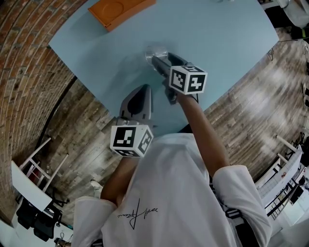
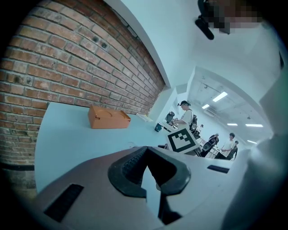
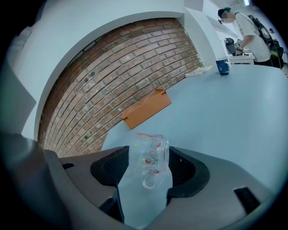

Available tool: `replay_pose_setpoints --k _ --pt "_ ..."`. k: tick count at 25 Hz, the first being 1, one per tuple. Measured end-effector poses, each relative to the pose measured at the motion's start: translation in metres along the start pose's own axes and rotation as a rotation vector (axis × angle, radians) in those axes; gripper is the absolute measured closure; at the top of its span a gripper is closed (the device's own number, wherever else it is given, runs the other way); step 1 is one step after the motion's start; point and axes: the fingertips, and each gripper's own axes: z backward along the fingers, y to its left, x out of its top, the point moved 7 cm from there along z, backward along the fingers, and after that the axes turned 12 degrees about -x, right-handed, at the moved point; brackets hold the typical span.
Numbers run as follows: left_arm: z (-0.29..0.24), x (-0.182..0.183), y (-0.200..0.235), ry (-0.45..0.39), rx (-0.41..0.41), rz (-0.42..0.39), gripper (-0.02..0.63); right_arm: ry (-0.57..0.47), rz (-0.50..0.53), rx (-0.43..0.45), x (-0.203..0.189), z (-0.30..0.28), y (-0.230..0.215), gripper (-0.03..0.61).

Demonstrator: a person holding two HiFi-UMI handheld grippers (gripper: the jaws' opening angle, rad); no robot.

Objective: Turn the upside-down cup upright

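A clear glass cup point(image 3: 150, 161) with small red and green prints stands between the pads of my right gripper point(image 3: 148, 170), which press on both of its sides just above the light blue table point(image 1: 217, 38). I cannot tell which end of the cup is up. From the head view the cup point(image 1: 156, 52) shows at the tips of the right gripper point(image 1: 157, 60). My left gripper point(image 1: 144, 89) hangs nearer to me over the table's front edge, with its jaws together and nothing between them. The left gripper point(image 2: 148, 157) looks toward the right gripper's marker cube point(image 2: 182, 140).
An orange flat box point(image 1: 118, 9) lies at the far end of the table by the brick wall. A small blue cup point(image 3: 222, 66) and some papers sit at the table's far corner. People stand at desks in the background. Wooden floor surrounds the table.
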Motion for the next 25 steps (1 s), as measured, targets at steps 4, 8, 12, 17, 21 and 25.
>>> replay_pose_setpoints --k 4,8,12,17,21,25 --pt "0.000 0.000 0.001 0.000 0.001 0.005 0.606 -0.002 0.008 -0.001 0.002 -0.001 0.000 0.330" --pt "-0.001 0.000 0.001 0.000 -0.001 0.007 0.605 -0.008 0.016 -0.010 0.003 0.000 -0.002 0.330" --pt "-0.001 0.000 0.001 0.001 0.000 0.011 0.606 -0.012 0.023 -0.022 0.004 0.000 -0.004 0.330" --pt "-0.001 0.000 0.003 -0.002 0.000 0.015 0.604 -0.014 -0.002 -0.026 0.005 0.000 -0.007 0.330" --pt "-0.001 0.000 0.003 -0.002 0.000 0.015 0.604 -0.019 -0.013 -0.030 0.007 0.001 -0.010 0.330" --pt "-0.001 0.000 0.002 0.000 -0.001 0.015 0.605 -0.023 -0.031 -0.024 0.007 0.002 -0.013 0.330"
